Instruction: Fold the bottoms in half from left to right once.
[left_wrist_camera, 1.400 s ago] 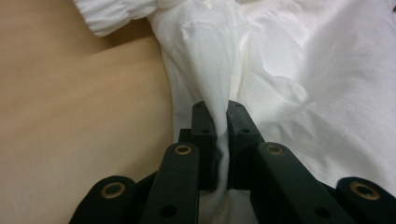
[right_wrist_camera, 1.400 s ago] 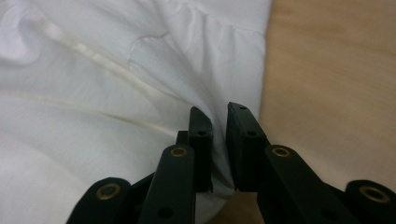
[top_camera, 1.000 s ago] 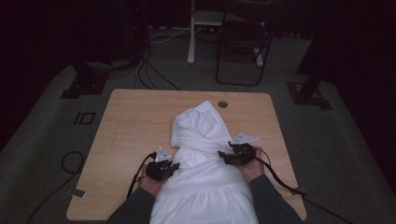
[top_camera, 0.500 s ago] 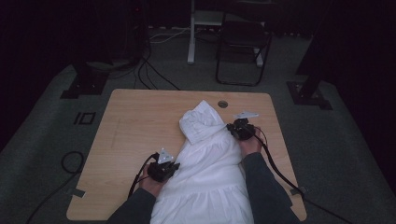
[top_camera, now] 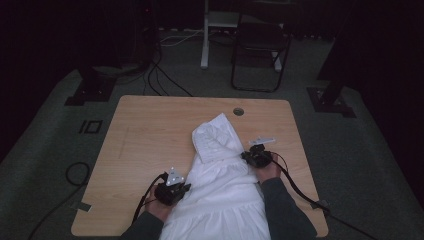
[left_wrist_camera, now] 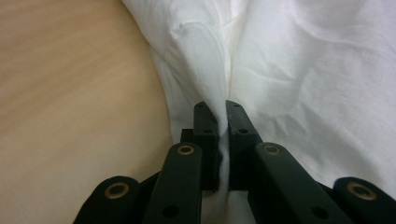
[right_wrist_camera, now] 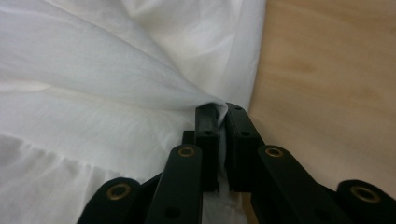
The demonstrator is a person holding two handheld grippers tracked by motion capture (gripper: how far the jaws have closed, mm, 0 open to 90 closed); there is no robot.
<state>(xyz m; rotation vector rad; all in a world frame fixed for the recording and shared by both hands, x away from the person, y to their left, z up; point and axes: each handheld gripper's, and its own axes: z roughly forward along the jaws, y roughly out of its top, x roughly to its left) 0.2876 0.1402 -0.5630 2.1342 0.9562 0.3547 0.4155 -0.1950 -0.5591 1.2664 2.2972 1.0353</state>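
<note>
A white garment (top_camera: 220, 185) lies on the wooden table (top_camera: 150, 135), stretching from the near edge up to a folded, pointed end (top_camera: 214, 134) near the middle. My left gripper (top_camera: 176, 192) is shut on the garment's left edge; in the left gripper view a pinched fold of white cloth (left_wrist_camera: 210, 70) runs between the jaws of the left gripper (left_wrist_camera: 222, 109). My right gripper (top_camera: 254, 156) is shut on the garment's right edge, farther up the table. In the right gripper view the cloth (right_wrist_camera: 116, 79) bunches into the closed right gripper (right_wrist_camera: 222, 111), beside bare wood (right_wrist_camera: 327, 93).
A round cable hole (top_camera: 238, 111) sits near the table's far edge. Cables (top_camera: 295, 182) trail from both grippers across the table. A dark chair (top_camera: 260, 55) and a white stand (top_camera: 206, 35) are on the carpet beyond the table. Bare wood lies left of the garment.
My right gripper moved up the table with the garment's right edge, then came back a little toward the person. The garment's far end folded over toward the left. The left gripper barely moved.
</note>
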